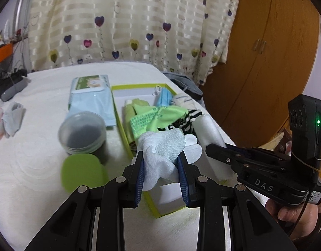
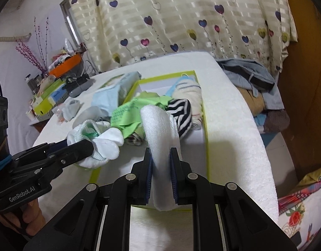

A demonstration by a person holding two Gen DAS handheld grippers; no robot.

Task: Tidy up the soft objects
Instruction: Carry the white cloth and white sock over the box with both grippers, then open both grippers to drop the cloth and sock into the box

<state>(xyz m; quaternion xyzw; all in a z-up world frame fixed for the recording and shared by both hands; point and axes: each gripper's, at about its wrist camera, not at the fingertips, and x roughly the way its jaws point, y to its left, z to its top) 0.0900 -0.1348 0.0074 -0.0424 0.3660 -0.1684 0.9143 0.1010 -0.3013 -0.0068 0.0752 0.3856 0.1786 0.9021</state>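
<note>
left wrist view: left claw [image 1: 162,175], pinching a white sock [image 1: 160,146], hangs over the green-rimmed box's [image 1: 137,86] near end; right claw [image 2: 161,175], pinching a white cloth strip [image 2: 158,129], is alongside.

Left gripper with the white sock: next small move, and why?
Probably lower it a bit further into the box and open. The left gripper is shut on the white sock, which hangs over the box's near end beside the green cloth; the right gripper holds a white pad alongside.
</note>
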